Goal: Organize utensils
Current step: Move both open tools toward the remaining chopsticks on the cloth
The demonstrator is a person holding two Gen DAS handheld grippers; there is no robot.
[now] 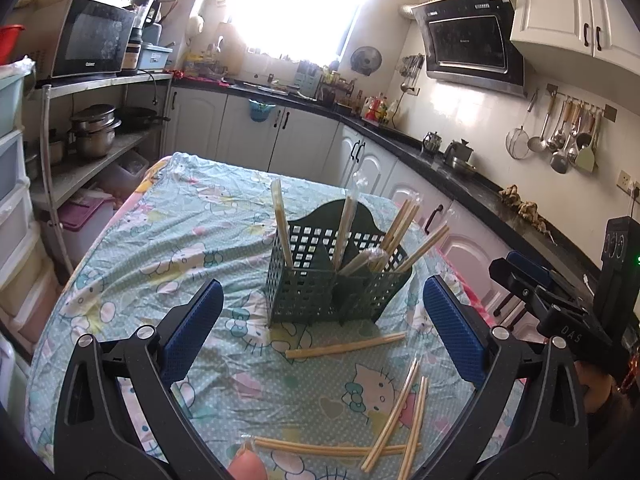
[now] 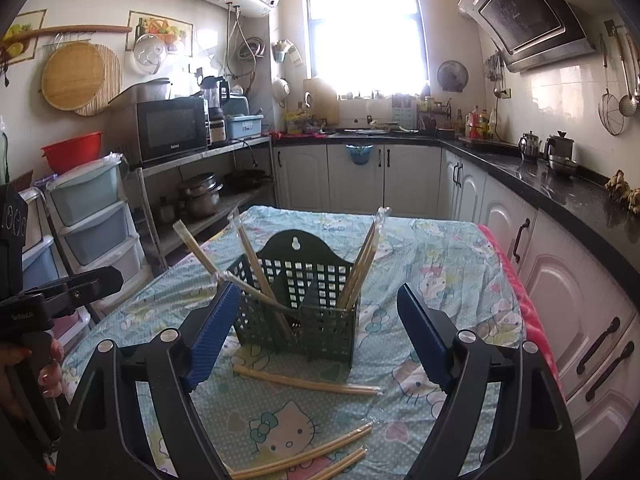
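A dark green slotted utensil holder stands on the cartoon-print tablecloth, with several wrapped chopstick pairs leaning in its compartments. More wrapped chopsticks lie loose on the cloth in front of it and nearer the cameras. My left gripper is open above the cloth, nothing between its blue pads. My right gripper is open too, empty, facing the holder; it also shows at the right of the left wrist view.
The table stands in a kitchen, with a black counter and white cabinets close on the right. A metal shelf with a microwave and pots and plastic drawers stand on the left. A hand grips the left tool.
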